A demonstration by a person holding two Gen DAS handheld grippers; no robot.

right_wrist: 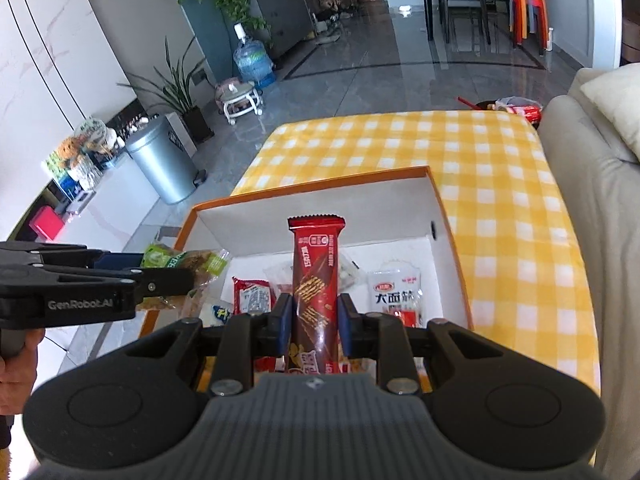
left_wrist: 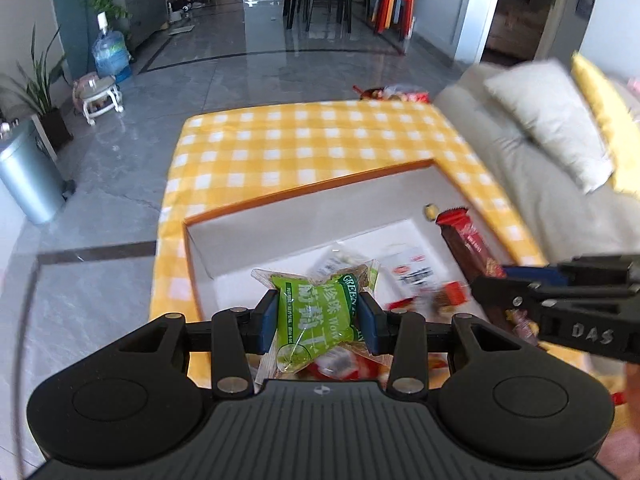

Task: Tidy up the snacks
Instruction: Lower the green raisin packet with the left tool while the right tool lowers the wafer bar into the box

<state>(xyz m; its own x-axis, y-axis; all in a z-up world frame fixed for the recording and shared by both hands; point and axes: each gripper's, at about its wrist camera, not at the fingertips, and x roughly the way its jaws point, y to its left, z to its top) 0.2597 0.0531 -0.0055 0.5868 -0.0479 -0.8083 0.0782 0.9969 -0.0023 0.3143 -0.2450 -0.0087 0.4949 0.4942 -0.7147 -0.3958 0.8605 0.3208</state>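
**Two claws, two packets, above the open snack box**

My left claw (left_wrist: 318,316) was clamped on the green snack packet (left_wrist: 316,320), its blue pads (left_wrist: 269,320) pressing the sides so that the film bulged and creased between them; my right claw (right_wrist: 314,316) was clamped on the long red-brown biscuit bar (right_wrist: 316,276), gripped low on its length with the crimped top standing free. Both packets hung over the orange-rimmed box (right_wrist: 452,240), which sat on the yellow checked counter (right_wrist: 500,184).

I judged the green packet light, soft and air-cushioned, with slippery film; a grip across its middle suited it, though hard pressure could crush the contents. I judged the bar stiffer but brittle inside; held near one end it could swing, so a hold nearer its middle would have been steadier.

The right wrist view showed the box floor plainly: a white noodle-snack packet (right_wrist: 396,296), a small red packet (right_wrist: 252,296) and others lying loose; it also showed my left claw from the side, with my hand (right_wrist: 18,364) beneath it. The left wrist view blurred those contents, yet showed the sofa cushions (left_wrist: 548,120) beside the counter, and the bar's tilt inside the box.
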